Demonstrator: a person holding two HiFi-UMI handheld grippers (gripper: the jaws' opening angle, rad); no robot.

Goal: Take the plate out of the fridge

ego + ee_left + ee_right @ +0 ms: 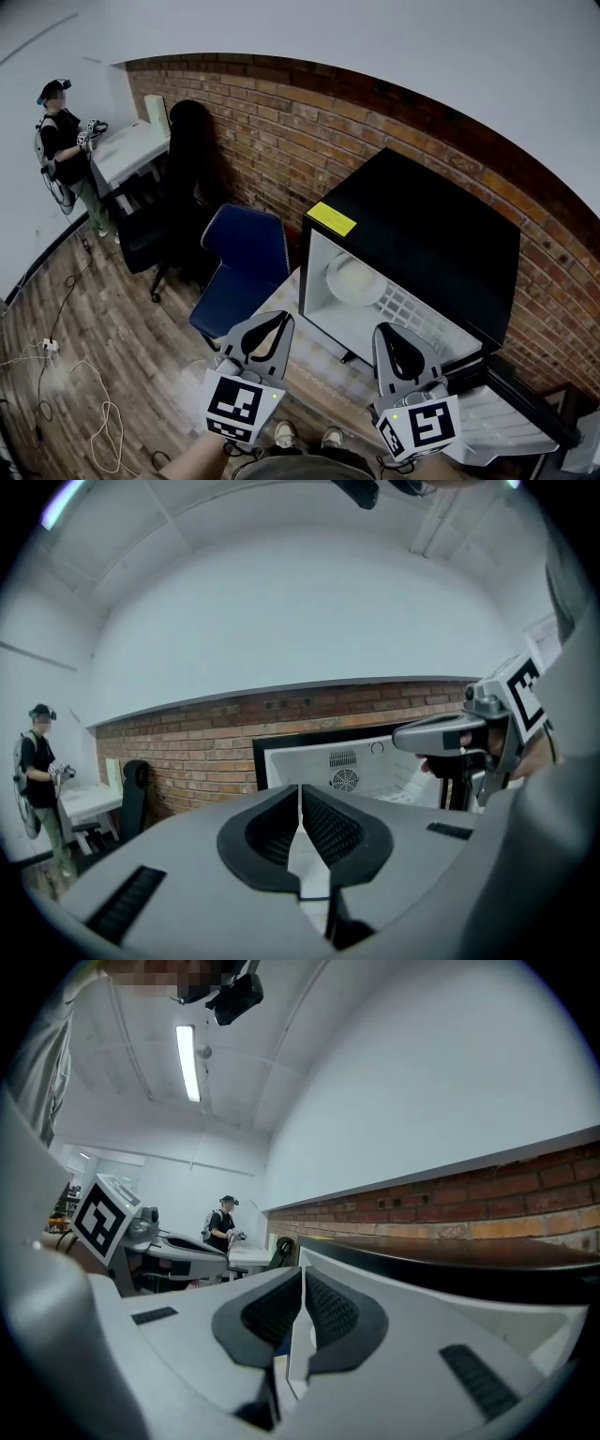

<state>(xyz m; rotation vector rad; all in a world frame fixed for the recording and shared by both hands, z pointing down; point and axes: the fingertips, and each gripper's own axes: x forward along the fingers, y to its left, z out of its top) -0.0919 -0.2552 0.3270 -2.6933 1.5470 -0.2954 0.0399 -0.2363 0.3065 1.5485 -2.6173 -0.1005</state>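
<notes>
The left gripper [300,791] has its two grey, black-padded jaws pressed together with nothing between them, and the right gripper [302,1275] is closed and empty in the same way. So the plate has not been taken yet. In the head view both are held roughly level and side by side, near each other but apart. Their marker cubes are nearest the person and their tips are aimed at the small black fridge with a white inside [412,234]. The left gripper [272,328] sits short of the fridge's left front edge. The right gripper [389,336] sits before the middle of the opening, outside it and touching nothing. Below them runs the front edge of the light bench [317,364] that carries the fridge. As for progress, the fridge door [525,398] already stands swung open at the lower right, so access is clear. The round white plate [355,278] lies flat on the white wire shelf [417,311] inside, toward the shelf's left rear part, well apart from both grippers. What is left appears to be all of the handling: open a gripper, reach in over the shelf's front edge, close on the plate's rim and draw it out level. To the left of the bench stands a blue padded chair [246,267], and a person [60,141] stands at a far white desk.
</notes>
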